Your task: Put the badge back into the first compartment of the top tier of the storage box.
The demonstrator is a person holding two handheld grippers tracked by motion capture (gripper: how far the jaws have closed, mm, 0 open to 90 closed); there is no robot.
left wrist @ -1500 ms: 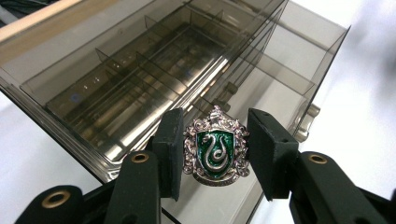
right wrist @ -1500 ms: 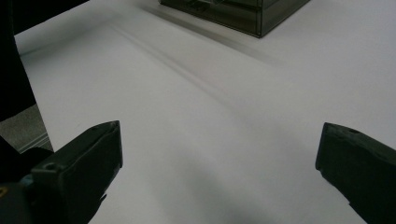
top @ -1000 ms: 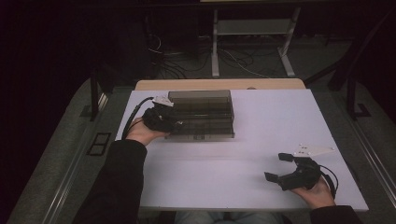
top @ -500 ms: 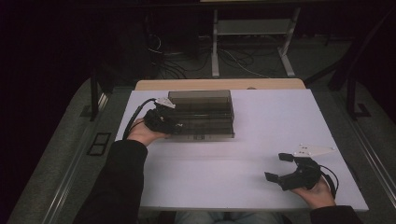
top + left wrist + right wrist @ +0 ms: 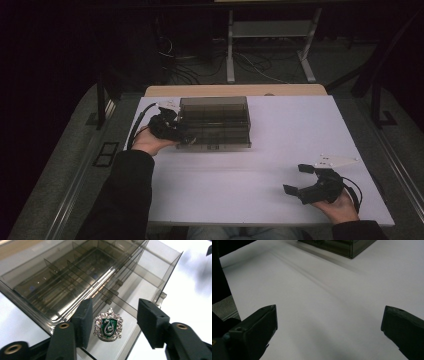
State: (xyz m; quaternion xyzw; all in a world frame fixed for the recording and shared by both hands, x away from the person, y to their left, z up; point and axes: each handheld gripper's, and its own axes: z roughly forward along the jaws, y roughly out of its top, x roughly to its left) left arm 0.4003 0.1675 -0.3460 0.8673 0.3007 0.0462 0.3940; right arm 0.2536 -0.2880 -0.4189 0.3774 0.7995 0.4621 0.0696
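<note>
A smoky see-through organizer box [image 5: 215, 122] with several divided compartments stands at the table's back left. My left gripper [image 5: 181, 135] is at the box's left end. In the left gripper view a silver crest badge [image 5: 108, 325] with a green snake shield lies flat in a box compartment [image 5: 130, 305]. My left gripper [image 5: 115, 308] has just been opening its jaws, and the badge lies between them with the pads [image 5: 85, 320] off it. My right gripper [image 5: 295, 179] rests open near the front right edge, with nothing between its jaws [image 5: 330, 315].
The white table [image 5: 280, 140] stretches bare between the box and the right hand. A corner of the box [image 5: 342, 246] shows far off in the right gripper view. Dark floor, cables and a metal stand lie beyond the table's back edge.
The left hand has shifted only slightly at the box's left end. The right hand has kept its place.
</note>
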